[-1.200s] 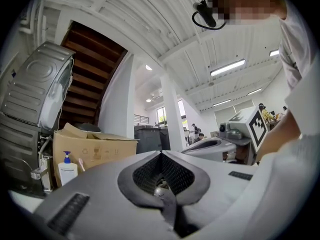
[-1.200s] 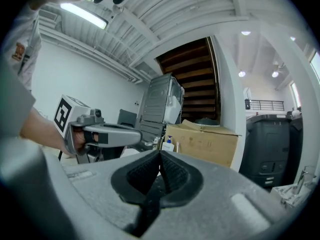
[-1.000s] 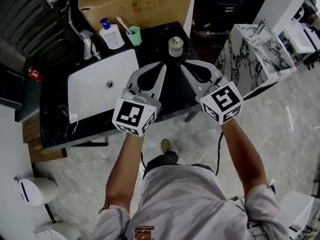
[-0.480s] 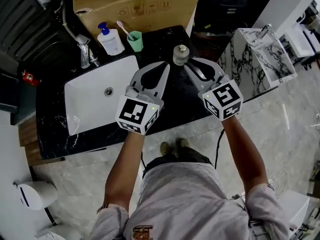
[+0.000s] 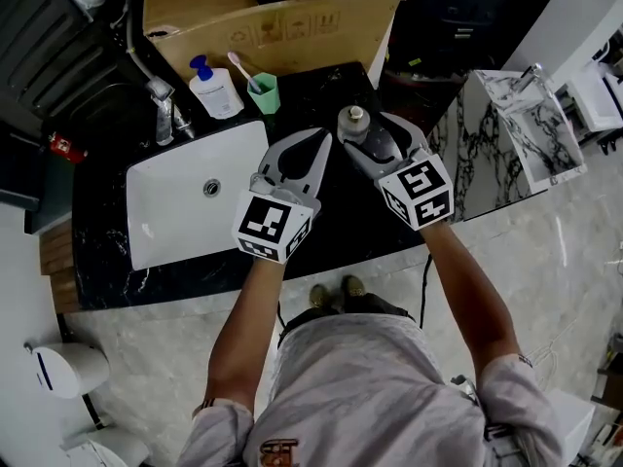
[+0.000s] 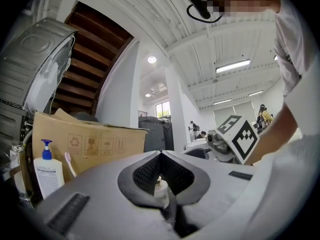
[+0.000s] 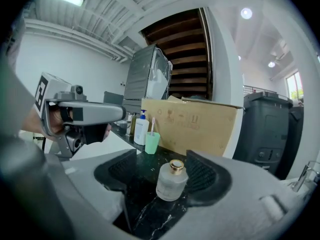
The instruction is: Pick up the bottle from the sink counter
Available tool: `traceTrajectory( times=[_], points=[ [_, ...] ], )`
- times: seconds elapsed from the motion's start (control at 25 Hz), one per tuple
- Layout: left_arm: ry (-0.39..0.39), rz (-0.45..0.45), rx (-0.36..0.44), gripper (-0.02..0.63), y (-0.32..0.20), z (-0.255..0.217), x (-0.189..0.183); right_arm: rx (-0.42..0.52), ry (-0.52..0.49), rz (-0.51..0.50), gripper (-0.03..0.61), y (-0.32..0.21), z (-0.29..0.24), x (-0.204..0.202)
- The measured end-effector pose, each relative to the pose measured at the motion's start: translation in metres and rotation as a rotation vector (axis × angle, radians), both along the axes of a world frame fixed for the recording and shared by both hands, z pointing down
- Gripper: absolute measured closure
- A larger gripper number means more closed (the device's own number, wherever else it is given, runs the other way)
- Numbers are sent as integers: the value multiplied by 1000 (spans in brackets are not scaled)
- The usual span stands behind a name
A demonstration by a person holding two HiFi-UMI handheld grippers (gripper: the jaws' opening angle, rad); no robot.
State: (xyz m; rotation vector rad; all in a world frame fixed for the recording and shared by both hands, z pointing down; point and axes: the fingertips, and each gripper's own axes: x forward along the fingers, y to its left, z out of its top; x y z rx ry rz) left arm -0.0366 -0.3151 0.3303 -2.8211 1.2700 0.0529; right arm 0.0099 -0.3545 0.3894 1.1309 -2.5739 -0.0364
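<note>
A small frosted glass bottle (image 5: 352,122) with a gold cap stands upright on the black marble sink counter (image 5: 331,232), right of the basin. My right gripper (image 5: 367,130) reaches to it with its jaws opening. In the right gripper view the bottle (image 7: 171,181) stands between the dark pads (image 7: 207,176) with a gap on each side, so nothing is gripped. My left gripper (image 5: 326,137) hovers just left of the bottle, shut and empty, its tips meeting. Through the hole between its jaws, the left gripper view shows the bottle (image 6: 161,189).
A white sink basin (image 5: 185,197) with a chrome faucet (image 5: 164,105) fills the counter's left half. Behind it stand a pump soap bottle (image 5: 212,90) and a green cup with a toothbrush (image 5: 263,90), against a cardboard box (image 5: 273,13). A marble vanity (image 5: 516,125) stands at the right.
My right gripper has moved forward up to the bottle and spread its jaws around it. The left gripper has advanced a little and stays shut. The bottle has not moved.
</note>
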Motion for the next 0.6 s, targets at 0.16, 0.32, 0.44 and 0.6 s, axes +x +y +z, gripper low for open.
traceTrajectory(
  times=[0.16,0.32,0.44,0.6],
  points=[
    [-14,-6,-13,614,-13,10,3,-55,18,3,245,-22,22,1],
    [-20,-18,-30,614,-25,18,1,-108,43,-11,210,-38,45,-3],
    [-26,-22,-44,614,-31,24,0,-147,57,-11,196,-48,61,-3],
    [-39,-16,-62,614,-34,33,1,-198,78,-14,195,-61,81,-4]
  ],
)
